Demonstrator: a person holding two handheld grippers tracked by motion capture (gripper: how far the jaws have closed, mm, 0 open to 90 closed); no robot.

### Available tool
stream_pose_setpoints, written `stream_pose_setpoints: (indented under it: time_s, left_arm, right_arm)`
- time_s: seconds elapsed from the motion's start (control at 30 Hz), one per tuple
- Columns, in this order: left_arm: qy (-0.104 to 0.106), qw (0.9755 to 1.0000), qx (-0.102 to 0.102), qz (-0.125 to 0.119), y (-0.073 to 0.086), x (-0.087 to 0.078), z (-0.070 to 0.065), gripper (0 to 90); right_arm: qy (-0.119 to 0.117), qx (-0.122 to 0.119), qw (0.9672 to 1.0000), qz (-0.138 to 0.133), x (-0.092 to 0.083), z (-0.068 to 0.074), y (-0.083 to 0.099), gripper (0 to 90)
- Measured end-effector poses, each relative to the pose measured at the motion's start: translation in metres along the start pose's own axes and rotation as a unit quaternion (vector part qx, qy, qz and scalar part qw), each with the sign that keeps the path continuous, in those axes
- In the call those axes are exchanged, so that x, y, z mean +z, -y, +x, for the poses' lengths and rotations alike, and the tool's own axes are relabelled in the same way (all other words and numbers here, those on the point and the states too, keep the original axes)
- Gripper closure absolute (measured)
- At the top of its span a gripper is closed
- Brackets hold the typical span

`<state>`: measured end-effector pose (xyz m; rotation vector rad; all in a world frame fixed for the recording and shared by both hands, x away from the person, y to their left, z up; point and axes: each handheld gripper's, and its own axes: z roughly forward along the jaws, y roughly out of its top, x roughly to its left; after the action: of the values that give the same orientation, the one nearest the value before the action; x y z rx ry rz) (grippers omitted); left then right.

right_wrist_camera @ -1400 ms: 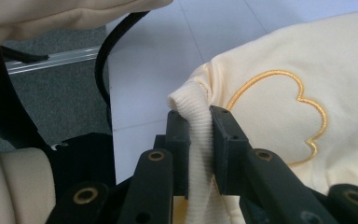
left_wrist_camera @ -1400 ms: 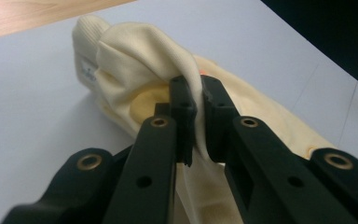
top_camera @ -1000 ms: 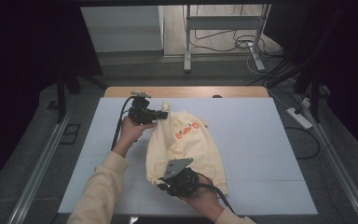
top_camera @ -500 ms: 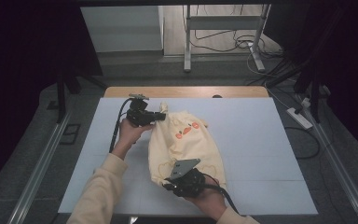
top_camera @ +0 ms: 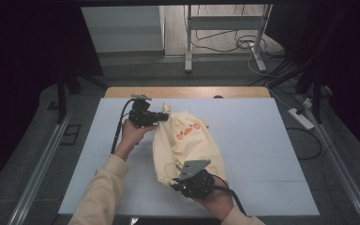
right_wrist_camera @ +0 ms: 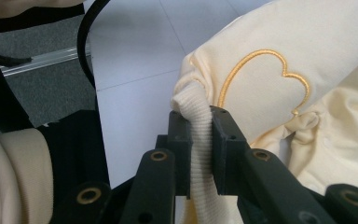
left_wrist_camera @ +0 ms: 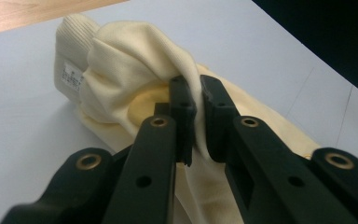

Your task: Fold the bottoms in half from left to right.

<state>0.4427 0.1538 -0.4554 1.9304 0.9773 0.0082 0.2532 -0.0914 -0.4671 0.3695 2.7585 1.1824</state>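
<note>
A cream-yellow sweatshirt (top_camera: 190,143) with small orange motifs lies bunched in the middle of the white table (top_camera: 262,136). At the garment's far end, my left gripper (top_camera: 163,117) is shut on a fold of the fabric; in the left gripper view the cloth (left_wrist_camera: 135,60) is pinched between the jaws of the left gripper (left_wrist_camera: 196,100), with a ribbed edge and a label behind it. My right gripper (top_camera: 178,185) holds the near end. In the right gripper view, the right gripper (right_wrist_camera: 200,123) is shut on a ribbed band (right_wrist_camera: 198,140), beside an embroidered outline (right_wrist_camera: 261,74).
The table's wooden far edge (top_camera: 187,92) shows beyond the white sheet. A metal stand (top_camera: 225,28) and cables lie on the floor behind, and a power strip (top_camera: 301,118) at the right. A rail (top_camera: 42,164) runs along the left side.
My right hand has shifted a little to the right with the garment's near end in its gripper. The left hand has stayed put.
</note>
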Motion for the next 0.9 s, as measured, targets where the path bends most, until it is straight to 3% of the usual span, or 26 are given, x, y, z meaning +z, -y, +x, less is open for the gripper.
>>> stream_pose_setpoints:
  time_s: [0.53, 0.9]
  left_arm:
    - [0.015, 0.9998, -0.007, -0.009, -0.002, 0.01, -0.005, 83.2]
    - [0.025, 0.9995, -0.016, -0.006, -0.002, 0.022, -0.006, 83.2]
  right_arm:
    - [0.011, 0.018, 0.9997, -0.007, -0.017, -0.004, 0.014, 80.0]
    - [0.016, 0.016, 0.9997, -0.012, -0.024, -0.003, 0.017, 80.4]
